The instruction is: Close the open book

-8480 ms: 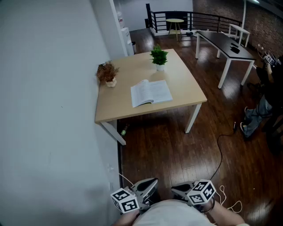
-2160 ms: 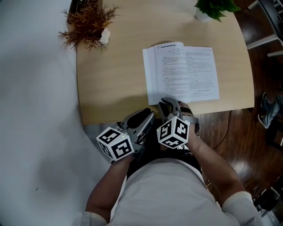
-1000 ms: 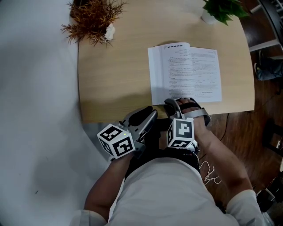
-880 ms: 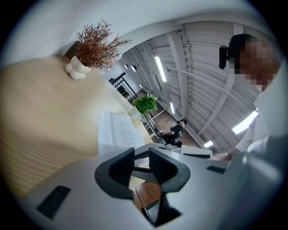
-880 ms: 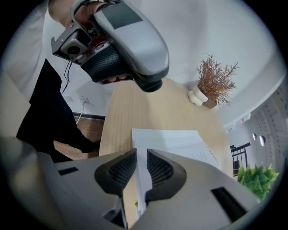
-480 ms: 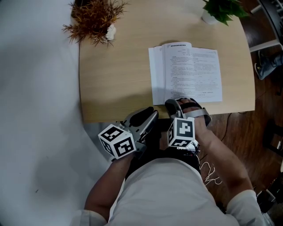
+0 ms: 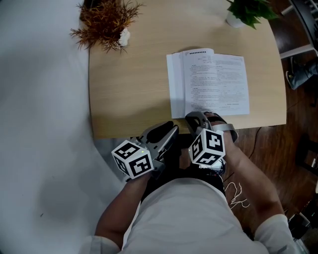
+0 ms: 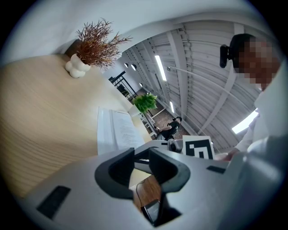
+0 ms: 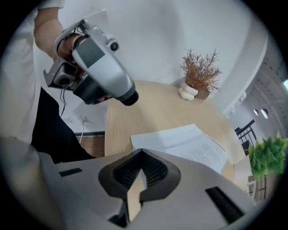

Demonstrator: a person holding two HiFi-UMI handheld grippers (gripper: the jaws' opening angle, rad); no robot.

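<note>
Firstly, saw a light wooden table (image 7: 129,74) set flush against a white wall (image 7: 39,99). Found the book (image 7: 216,82) lying open and flat on the table's right half, its lower edge just short of the table's near edge. Traced its spine running from near to far, left of the spread's middle, with the spread's longer side lying across, left to right. Read the page tops as pointing away from the person, print facing up. Caught the right gripper (image 7: 195,116) tilted down at the book's near edge by the spine, jaws pressed together; could not tell whether a page sat between them. Spotted the left gripper (image 7: 171,128) just beside it at the table's near edge, off the book, jaws slightly apart around nothing. Noted a dry brown plant (image 7: 105,20) at the far left corner and a green plant (image 7: 248,10) beyond the book.
</note>
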